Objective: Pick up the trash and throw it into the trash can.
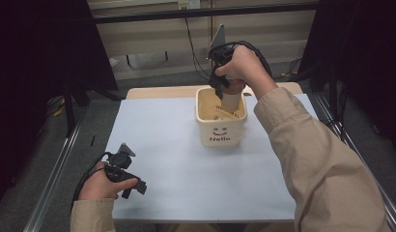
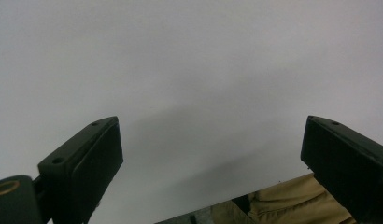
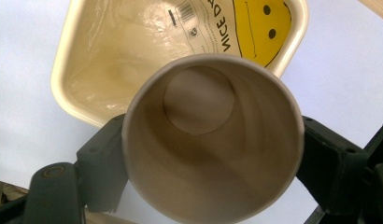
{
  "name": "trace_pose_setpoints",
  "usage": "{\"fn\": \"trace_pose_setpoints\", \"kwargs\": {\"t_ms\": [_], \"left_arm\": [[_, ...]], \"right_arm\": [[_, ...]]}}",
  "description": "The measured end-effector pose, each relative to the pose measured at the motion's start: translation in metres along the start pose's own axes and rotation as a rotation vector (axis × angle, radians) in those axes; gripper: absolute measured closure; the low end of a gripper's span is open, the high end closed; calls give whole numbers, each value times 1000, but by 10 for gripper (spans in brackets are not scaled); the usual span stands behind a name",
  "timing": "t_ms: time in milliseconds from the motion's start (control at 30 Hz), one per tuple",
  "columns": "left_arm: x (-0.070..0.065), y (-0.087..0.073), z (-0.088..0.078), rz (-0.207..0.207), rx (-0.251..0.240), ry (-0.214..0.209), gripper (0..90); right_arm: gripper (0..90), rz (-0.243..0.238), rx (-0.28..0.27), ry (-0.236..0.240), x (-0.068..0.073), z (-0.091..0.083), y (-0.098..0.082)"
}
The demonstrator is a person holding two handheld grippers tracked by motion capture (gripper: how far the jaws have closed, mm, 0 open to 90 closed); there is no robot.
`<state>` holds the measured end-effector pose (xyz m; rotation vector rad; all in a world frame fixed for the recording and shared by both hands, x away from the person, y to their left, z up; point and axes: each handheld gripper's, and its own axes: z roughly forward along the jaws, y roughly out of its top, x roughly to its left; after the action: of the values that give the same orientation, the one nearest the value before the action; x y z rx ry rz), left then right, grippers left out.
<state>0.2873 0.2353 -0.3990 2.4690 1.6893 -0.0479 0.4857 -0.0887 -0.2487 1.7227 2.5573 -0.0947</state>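
Note:
A cream bin (image 1: pixel 220 130) with a smiley and "Hello" on its front stands at the far middle of the white sheet (image 1: pixel 176 164). My right gripper (image 1: pixel 224 94) points down over the bin's back edge, shut on a tan paper cup (image 1: pixel 230 100) held upright. In the right gripper view, the cup (image 3: pixel 199 191) opens toward the camera between the two jaws, and the bin (image 3: pixel 63 60) lies below it. Inside the bin is a clear wrapper with a yellow smiley label (image 3: pixel 259 23). My left gripper (image 1: pixel 135 188) rests at the sheet's near left, open with nothing between its fingers (image 2: pixel 91 158).
Metal rails run along both sides of the table (image 1: pixel 56 169). Cables and dark stands (image 1: pixel 70 96) sit on the floor beyond the table's far edge. A tan sleeve (image 2: pixel 283 203) shows at the bottom of the left gripper view.

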Motion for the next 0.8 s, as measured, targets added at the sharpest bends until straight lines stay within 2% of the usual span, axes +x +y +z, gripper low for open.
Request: {"fn": "trace_pose_setpoints", "kwargs": {"t_ms": [300,467,600,800], "left_arm": [[-1,0,0,2,-11,8,54],[-1,0,0,3,-11,9,54],[-1,0,-1,1,-9,-2,54],[-2,0,-1,5,-13,2,54]], "right_arm": [[138,8,-24,-6,-2,-3,0],[137,4,-29,-6,-1,-3,-1],[132,9,-34,3,-3,-8,-3],[128,13,-45,2,-6,-17,-6]]}}
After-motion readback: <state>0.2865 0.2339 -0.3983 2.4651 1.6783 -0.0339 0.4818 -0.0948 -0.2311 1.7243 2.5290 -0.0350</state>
